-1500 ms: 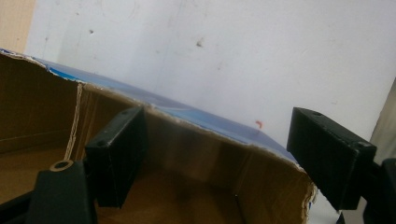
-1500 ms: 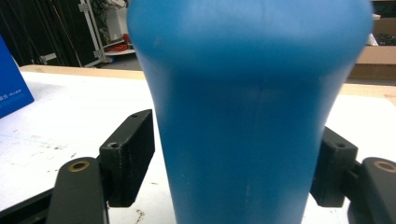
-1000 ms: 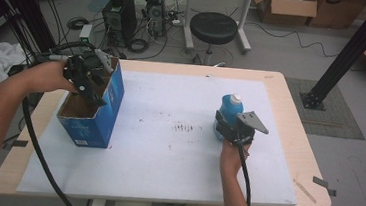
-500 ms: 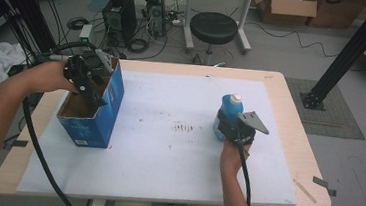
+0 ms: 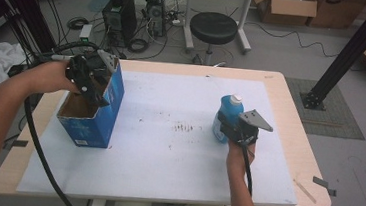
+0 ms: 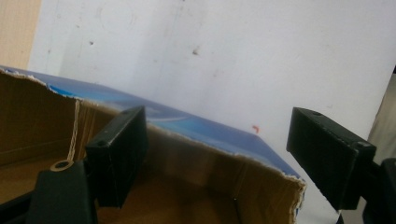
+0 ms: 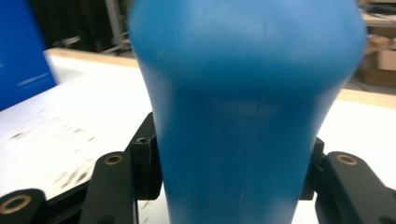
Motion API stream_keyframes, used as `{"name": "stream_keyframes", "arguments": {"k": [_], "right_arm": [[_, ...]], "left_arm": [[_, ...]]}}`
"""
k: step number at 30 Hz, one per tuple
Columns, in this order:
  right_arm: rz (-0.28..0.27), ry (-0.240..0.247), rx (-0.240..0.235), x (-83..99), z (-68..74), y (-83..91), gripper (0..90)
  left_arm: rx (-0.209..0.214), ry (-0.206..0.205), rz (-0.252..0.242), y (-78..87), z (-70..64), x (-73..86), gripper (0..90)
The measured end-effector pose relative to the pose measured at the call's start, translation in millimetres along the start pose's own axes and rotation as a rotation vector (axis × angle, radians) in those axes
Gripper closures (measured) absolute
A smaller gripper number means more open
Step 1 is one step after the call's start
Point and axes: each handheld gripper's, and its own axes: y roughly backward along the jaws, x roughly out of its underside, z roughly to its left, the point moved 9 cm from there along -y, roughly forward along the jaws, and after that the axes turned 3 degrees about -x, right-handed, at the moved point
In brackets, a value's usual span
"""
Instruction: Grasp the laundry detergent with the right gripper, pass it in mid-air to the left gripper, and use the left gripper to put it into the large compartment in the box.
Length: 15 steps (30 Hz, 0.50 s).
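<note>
Lighting: even, diffuse indoor light from overhead; high view moderately bright, slightly soft, colours muted. White sheet [image 5: 167, 147] on the bench [image 5: 293, 143] reads bright, no hard glare. Shadows: faint and soft beside the blue box [image 5: 101, 107] and the blue bottle [image 5: 226, 118]. Left gripper view: dimmer, box interior in shade, near jaws slightly soft, sheet behind pale and washed out. Right gripper view: bottle close and unsharp, background blurred, jaws dark with little detail.
</note>
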Motion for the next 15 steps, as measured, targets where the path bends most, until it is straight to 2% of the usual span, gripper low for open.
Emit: {"name": "stream_keyframes", "arguments": {"k": [1, 2, 4, 10, 15], "right_arm": [[0.007, 0.014, -0.027, -1.6, 2.3, 1.2, 43.7], [0.017, 0.036, -0.08, -5.1, 6.8, 5.2, 43.8], [0.018, 0.055, -0.122, -9.3, 10.4, 9.8, 43.8], [0.013, 0.049, -0.27, -21.3, 16.4, 24.3, 43.8], [0.03, 0.072, -0.356, -26.4, 19.5, 33.8, 43.8]], "left_arm": [[-0.003, -0.006, 0.0, 0.7, -0.7, -1.8, 21.4], [-0.007, -0.015, -0.004, 2.3, -2.7, -6.0, 21.3], [-0.008, -0.019, -0.004, 3.2, -3.8, -8.2, 21.3], [-0.015, -0.047, -0.004, 8.5, -12.0, -22.5, 21.3], [-0.017, -0.066, -0.007, 10.7, -17.6, -32.7, 21.3]]}}
